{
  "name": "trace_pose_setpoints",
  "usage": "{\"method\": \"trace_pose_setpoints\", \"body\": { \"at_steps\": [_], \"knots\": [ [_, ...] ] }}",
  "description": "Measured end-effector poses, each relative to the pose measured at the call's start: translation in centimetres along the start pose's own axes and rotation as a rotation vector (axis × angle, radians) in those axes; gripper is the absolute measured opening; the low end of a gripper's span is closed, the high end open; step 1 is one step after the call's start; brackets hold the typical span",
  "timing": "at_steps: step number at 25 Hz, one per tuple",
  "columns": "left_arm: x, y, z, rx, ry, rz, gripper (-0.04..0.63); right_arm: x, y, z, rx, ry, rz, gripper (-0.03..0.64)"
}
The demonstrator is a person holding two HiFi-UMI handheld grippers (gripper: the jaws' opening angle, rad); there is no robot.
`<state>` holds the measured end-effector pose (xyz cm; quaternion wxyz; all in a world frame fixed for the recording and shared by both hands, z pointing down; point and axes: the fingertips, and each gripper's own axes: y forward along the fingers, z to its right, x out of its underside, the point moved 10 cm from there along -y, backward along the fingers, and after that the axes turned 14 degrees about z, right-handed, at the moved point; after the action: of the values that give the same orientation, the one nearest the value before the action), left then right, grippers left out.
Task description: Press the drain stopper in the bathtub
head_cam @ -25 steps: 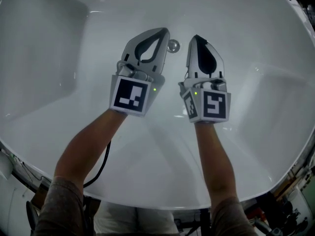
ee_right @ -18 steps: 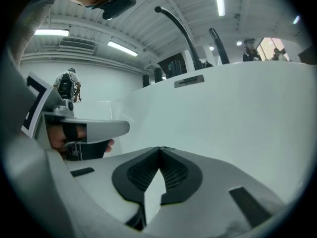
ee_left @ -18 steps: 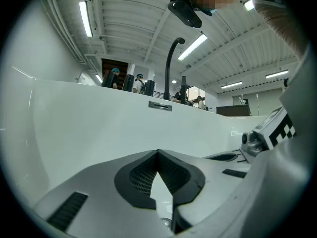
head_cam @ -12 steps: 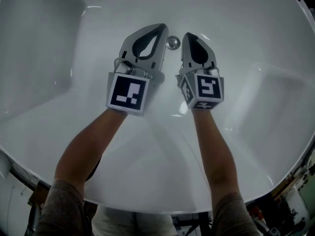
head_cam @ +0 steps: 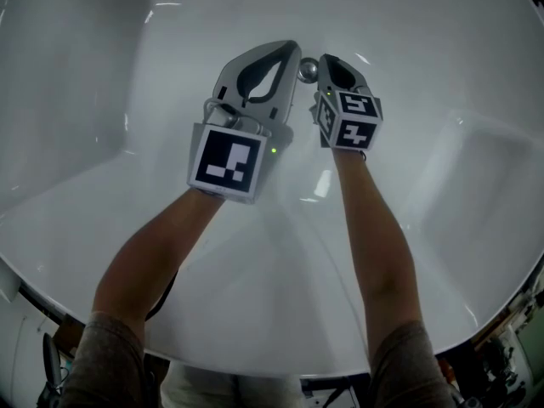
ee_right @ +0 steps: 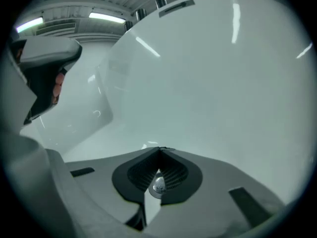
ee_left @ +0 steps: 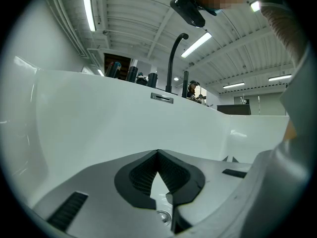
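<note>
The white bathtub (head_cam: pixel 442 49) fills the head view, and its smooth floor lies open on every side of the two grippers. Its walls curve up with a moulded recess at 9 o'clock and another at 3 o'clock, and its near rim runs across at 6 o'clock by the person's body. The tub holds only the chrome drain stopper (head_cam: pixel 308 70), which sits on the floor toward 12 o'clock.

The left gripper (head_cam: pixel 291 50) has its jaws closed tip to tip with nothing between them. Its tip lies just beside the stopper, which is at its 3 o'clock. Its own view looks at the far tub wall, with an overflow plate (ee_left: pixel 162 98) and a black faucet (ee_left: pixel 173 58) above the rim at 12 o'clock.

The right gripper (head_cam: pixel 326 61) is also closed at the tips, with the stopper at its 9 o'clock. In its own view the stopper shows through the gap between the pads. Whether it touches the stopper cannot be told.
</note>
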<state>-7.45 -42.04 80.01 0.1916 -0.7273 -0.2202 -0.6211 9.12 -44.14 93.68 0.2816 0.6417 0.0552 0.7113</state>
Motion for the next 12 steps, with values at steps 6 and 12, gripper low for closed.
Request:
{"method": "trace_pose_setpoints", "body": {
  "at_steps": [6, 12],
  "knots": [
    [0.8, 0.0, -0.2, -0.008, -0.017, -0.018, 0.002, 2.9, 2.1, 0.2, -0.014, 0.012, -0.128, 0.0],
    [1.6, -0.7, 0.0, 0.014, -0.014, -0.064, 0.002, 5.0, 3.7, 1.0, -0.008, 0.036, -0.259, 0.0]
  ]
}}
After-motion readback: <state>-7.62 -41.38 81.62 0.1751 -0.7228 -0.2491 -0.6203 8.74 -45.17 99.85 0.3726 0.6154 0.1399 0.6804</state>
